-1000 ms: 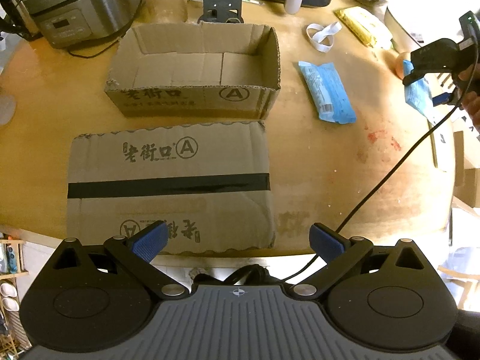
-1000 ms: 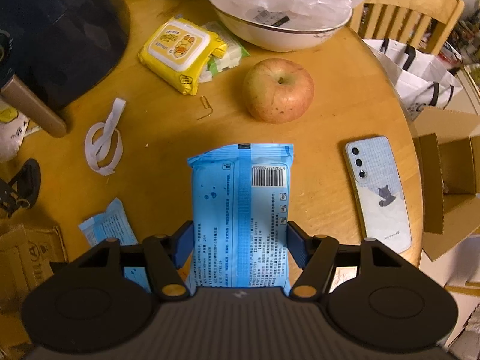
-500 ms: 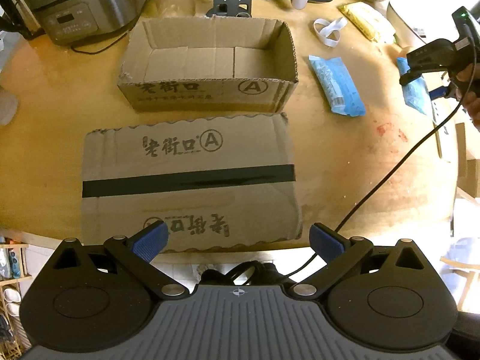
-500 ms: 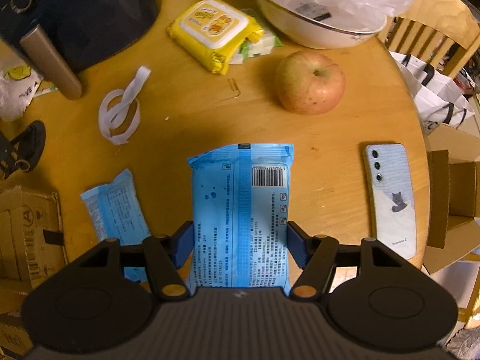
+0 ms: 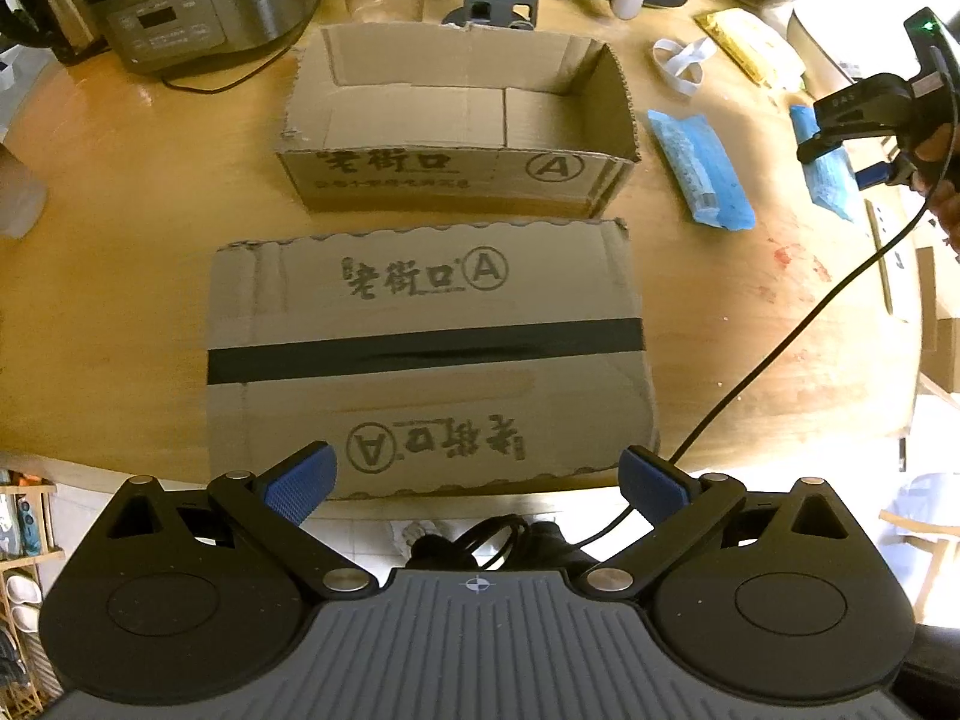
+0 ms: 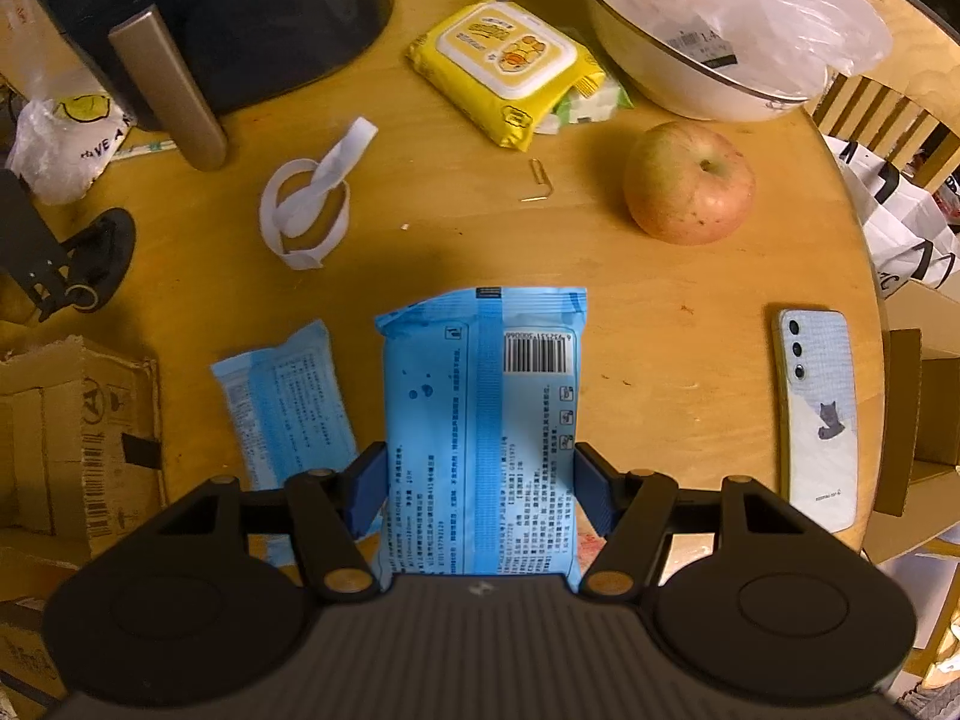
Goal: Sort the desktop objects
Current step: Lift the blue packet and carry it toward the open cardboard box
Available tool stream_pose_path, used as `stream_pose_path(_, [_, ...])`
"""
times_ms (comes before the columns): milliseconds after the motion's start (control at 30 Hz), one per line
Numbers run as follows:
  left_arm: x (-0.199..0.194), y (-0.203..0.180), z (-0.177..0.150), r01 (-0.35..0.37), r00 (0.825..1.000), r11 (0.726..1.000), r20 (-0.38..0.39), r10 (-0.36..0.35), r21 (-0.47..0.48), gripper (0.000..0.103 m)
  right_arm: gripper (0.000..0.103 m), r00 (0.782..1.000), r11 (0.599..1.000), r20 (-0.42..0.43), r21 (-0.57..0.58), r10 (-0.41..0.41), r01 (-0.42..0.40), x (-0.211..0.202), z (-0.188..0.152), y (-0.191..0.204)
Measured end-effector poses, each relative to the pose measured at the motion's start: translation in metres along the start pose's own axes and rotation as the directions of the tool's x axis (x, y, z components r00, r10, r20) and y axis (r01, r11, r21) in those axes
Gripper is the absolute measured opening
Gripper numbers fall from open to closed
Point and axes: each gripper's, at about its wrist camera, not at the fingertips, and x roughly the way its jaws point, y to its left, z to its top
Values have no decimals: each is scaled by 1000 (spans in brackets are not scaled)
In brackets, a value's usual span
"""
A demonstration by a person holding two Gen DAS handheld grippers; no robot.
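Observation:
My right gripper (image 6: 480,474) is shut on a blue wipes pack (image 6: 480,414), held above the wooden table (image 6: 420,252); from the left wrist view the same gripper (image 5: 840,144) and its pack (image 5: 831,180) show at the far right. A second blue pack (image 6: 282,396) lies on the table left of it, also seen as a blue pack (image 5: 699,168) beside the open cardboard box (image 5: 456,138). My left gripper (image 5: 477,480) is open and empty, above the near edge of a flattened taped carton (image 5: 426,354).
An apple (image 6: 689,180), a yellow wipes pack (image 6: 510,69), a white strap (image 6: 312,204), a paper clip (image 6: 540,180) and a phone (image 6: 819,414) lie on the table. A white bowl (image 6: 690,72) and a black appliance (image 6: 252,18) stand behind. A rice cooker (image 5: 192,0) sits far left.
The right gripper has carried the blue pack leftward, bringing the second pack and the box corner into its view. The left gripper has shifted left and back, so both cartons appear further right.

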Motion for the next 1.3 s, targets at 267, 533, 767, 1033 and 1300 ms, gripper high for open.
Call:
stream_pose_path(267, [0, 14, -1, -2, 1000, 1000, 3, 2, -5, 103, 64, 1000, 1000, 2, -14, 12, -12, -8, -2, 15])
stream_pose_path(533, [-6, 26, -3, 2, 1000, 1000, 11, -2, -24, 103, 64, 1000, 999, -2, -29, 15, -15, -15, -6, 29])
stream_pose_path(767, [-15, 41, -4, -1, 1000, 999, 24, 2, -45, 103, 64, 1000, 999, 2, -46, 16, -16, -21, -7, 43])
stream_pose_path(1033, [-17, 53, -5, -3, 1000, 998, 25, 4, -57, 103, 64, 1000, 997, -1, -73, 24, -24, -21, -4, 69])
stream_pose_path(1300, [-16, 65, -5, 0, 1000, 998, 19, 2, -62, 103, 64, 999, 995, -9, -95, 44, -45, -21, -5, 99])
